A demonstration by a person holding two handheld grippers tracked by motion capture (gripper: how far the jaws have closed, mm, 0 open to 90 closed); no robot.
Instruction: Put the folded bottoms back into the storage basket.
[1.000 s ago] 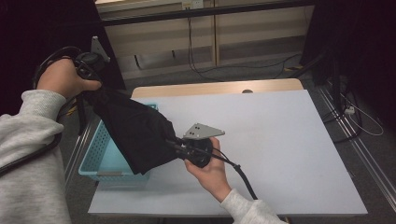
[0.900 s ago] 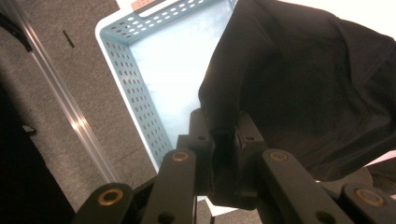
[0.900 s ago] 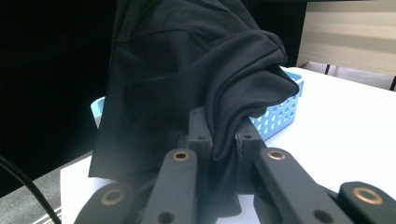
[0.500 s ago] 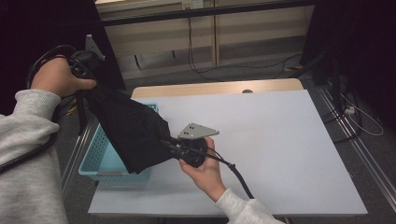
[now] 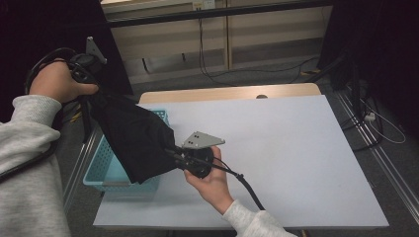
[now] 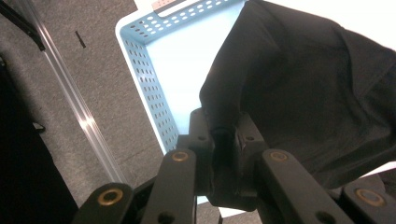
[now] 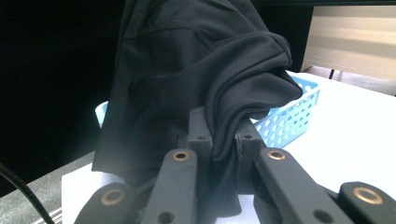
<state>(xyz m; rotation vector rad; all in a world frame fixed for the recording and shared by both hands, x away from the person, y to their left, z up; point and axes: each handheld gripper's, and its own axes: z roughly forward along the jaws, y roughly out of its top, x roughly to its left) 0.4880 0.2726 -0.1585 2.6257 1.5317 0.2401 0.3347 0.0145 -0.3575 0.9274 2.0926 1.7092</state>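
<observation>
A black garment point(image 5: 136, 138) hangs stretched between my two grippers, above a light blue perforated basket point(image 5: 101, 165) at the table's left edge. My left gripper point(image 5: 89, 74) is raised high at the far left, off the table, and is shut on the garment's upper corner point(image 6: 299, 88). My right gripper point(image 5: 180, 157) sits low over the white table point(image 5: 286, 148), shut on the garment's lower corner point(image 7: 201, 65). In both gripper views, cloth is pinched between the black jaws. In the left gripper view the basket point(image 6: 154, 88) lies below the cloth.
The basket point(image 7: 294, 119) stands at the table's left side, partly over the edge. A metal rail point(image 6: 79, 107) runs along the floor beside it. Wooden cabinets point(image 5: 217, 34) and loose cables point(image 5: 365, 108) lie beyond and right of the table.
My left hand has lifted a little and drawn the garment's upper corner higher and to the left. The right gripper has stayed in place with its corner.
</observation>
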